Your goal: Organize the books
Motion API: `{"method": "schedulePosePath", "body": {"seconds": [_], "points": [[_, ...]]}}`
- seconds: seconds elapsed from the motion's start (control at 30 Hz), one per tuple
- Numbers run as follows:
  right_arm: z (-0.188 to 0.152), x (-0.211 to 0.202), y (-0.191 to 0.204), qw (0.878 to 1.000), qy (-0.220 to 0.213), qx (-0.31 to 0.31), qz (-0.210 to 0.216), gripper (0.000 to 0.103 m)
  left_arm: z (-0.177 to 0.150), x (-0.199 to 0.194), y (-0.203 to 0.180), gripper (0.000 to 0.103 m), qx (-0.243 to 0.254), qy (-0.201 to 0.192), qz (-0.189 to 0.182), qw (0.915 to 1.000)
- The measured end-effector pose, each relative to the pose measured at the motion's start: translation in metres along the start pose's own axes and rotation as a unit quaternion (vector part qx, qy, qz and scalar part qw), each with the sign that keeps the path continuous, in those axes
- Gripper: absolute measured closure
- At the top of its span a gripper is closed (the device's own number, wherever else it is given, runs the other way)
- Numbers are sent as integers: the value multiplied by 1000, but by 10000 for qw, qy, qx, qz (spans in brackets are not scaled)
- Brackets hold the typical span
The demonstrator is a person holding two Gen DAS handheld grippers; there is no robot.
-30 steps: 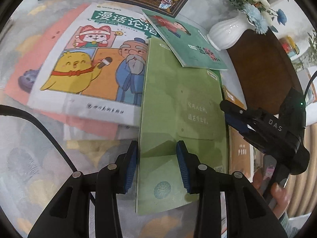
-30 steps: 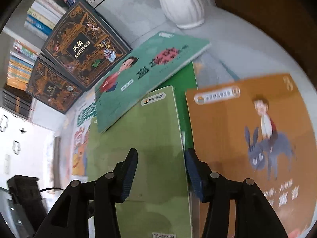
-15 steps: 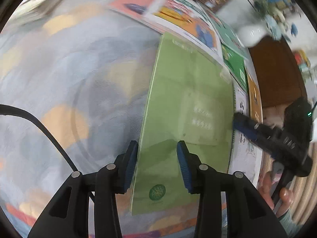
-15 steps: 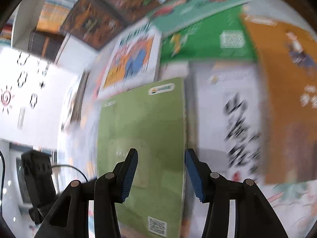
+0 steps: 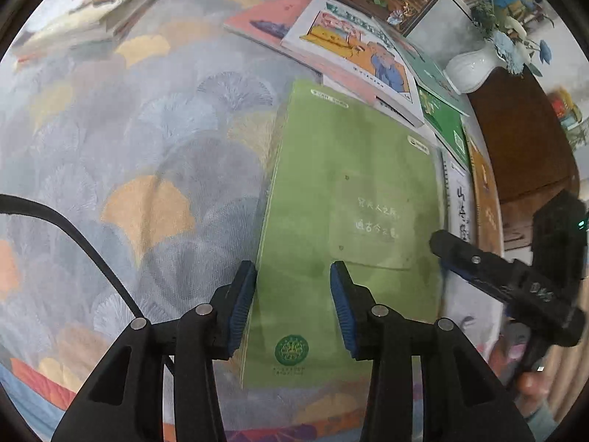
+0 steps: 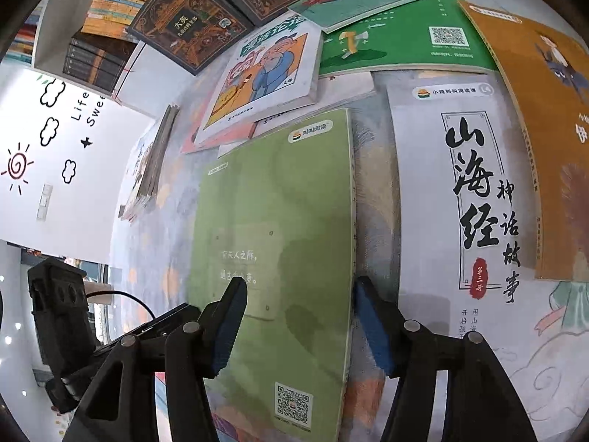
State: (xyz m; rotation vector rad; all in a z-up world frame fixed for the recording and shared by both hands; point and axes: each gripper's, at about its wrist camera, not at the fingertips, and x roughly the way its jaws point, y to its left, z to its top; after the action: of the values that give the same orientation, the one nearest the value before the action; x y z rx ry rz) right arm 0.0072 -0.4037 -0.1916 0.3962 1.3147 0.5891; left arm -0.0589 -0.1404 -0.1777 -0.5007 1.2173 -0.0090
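Left wrist view: the left gripper (image 5: pixel 292 304) tilts steeply down over the green book (image 5: pixel 342 228), which lies flat on the patterned cloth (image 5: pixel 129 154) beside the scattered books. Its jaws have just been opening, pads off the cover. The right gripper (image 6: pixel 300 322), angled down at the book's other edge, has likewise just been opening and stands spread.

Orange book (image 6: pixel 545 136) runs off the right wrist view's edge.
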Motion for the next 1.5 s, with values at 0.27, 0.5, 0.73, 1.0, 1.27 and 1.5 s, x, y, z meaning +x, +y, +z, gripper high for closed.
{"method": "schedulePosePath", "body": {"seconds": [0.27,0.5,0.73,1.0,1.27,1.5], "points": [[7,-50,29,9906,-392,407,1244,44,6,-31,37,62,-362,-172,-452,9982],[6,-45,159,9799,-344,-676,1844,44,14,-128,109,62,-808,-1196,-241,9892],[-18,18,207,9854,258,-995,1358,44,8,-169,183,59,-948,-1436,592,9833],[-32,80,182,9960,729,-470,199,43,9,-109,202,57,-882,-411,19,9953],[-53,111,169,9945,616,-537,-650,51,17,-77,196,57,-301,68,-248,9992],[-71,112,176,9941,279,-685,-793,59,23,-72,190,56,158,296,-572,9978]]}}
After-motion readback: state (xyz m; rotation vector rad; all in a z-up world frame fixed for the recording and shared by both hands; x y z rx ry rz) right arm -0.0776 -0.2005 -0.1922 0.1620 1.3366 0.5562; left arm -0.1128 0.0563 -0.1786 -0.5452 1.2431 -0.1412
